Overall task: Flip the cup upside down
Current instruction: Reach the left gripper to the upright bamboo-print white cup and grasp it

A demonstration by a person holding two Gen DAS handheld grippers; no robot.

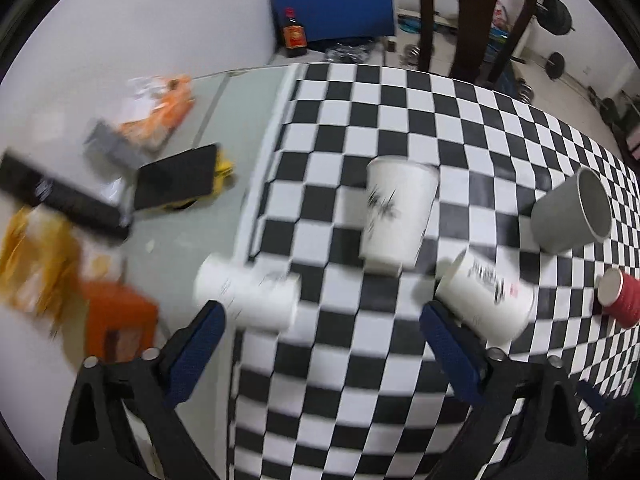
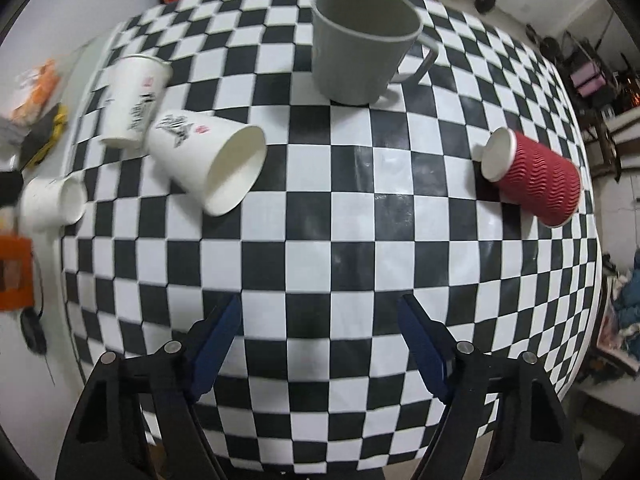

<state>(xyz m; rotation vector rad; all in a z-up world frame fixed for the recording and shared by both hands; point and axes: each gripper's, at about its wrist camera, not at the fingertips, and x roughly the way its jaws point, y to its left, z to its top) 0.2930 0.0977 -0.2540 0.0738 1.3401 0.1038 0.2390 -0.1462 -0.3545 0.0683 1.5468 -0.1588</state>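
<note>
Right wrist view looked down on the checkered table (image 2: pixel 320 220), which filled most of the picture. The grey mug (image 2: pixel 360 40) stood upright at the far side, handle to the right. A printed paper cup (image 2: pixel 208 156) lay on its side with its mouth toward the camera, just beside a second printed cup (image 2: pixel 134 100) standing mouth down (its print was blurred). The red ribbed cup (image 2: pixel 536 176) lay on its side well to the right, white base facing left. A plain white cup (image 2: pixel 52 202) lay at the table's left edge. The right gripper (image 2: pixel 320 312) hung above bare squares with jaws wide and nothing between them. In the left wrist view the left gripper (image 1: pixel 320 316) was also spread wide and empty, the plain white cup (image 1: pixel 248 296) just beyond its left finger.
</note>
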